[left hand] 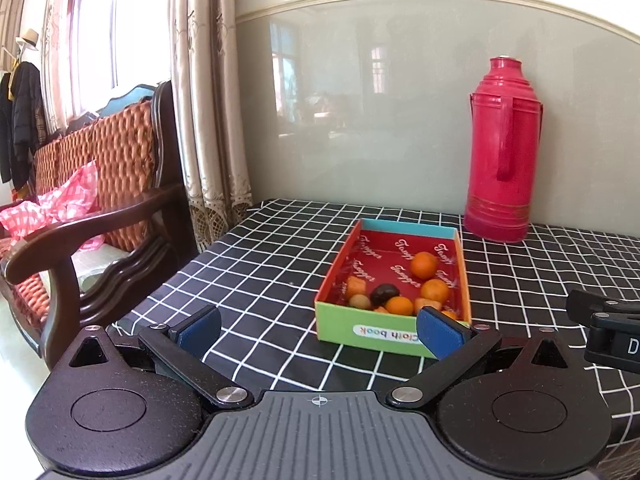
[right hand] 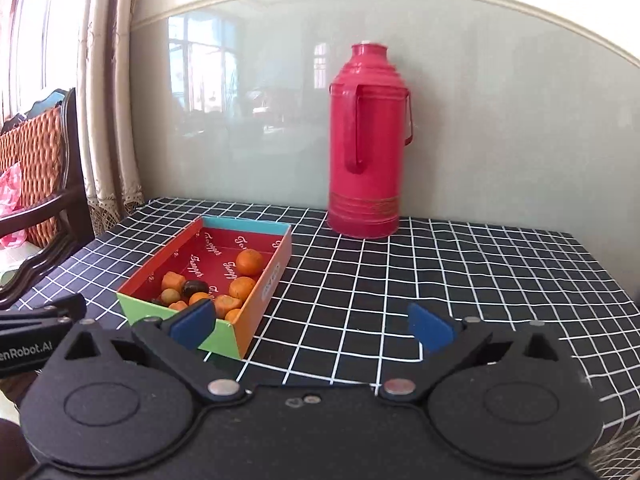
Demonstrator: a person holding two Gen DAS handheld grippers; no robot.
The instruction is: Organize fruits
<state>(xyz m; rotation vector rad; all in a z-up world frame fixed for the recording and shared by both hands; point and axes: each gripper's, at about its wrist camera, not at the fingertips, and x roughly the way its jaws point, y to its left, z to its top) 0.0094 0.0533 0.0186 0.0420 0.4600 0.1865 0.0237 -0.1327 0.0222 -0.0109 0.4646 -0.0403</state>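
Table (left hand: 260, 264): wearing a black cloth with a white grid, and carrying everything else.
Thermos (right hand: 366, 140): standing upright behind the box, against the wall – red, handle facing out.
Box (left hand: 360, 330): sitting open on the cloth, green wall nearest, red lining showing.
Left gripper (left hand: 320, 330): hovering just in front of the box, jaws spread wide, gripping nothing.
Right gripper (right hand: 312, 326): hanging just right of the box – jaws wide apart, empty.
Fruits (right hand: 242, 286): lying inside the box, crowding its near end; mostly oranges, one dark piece among them.
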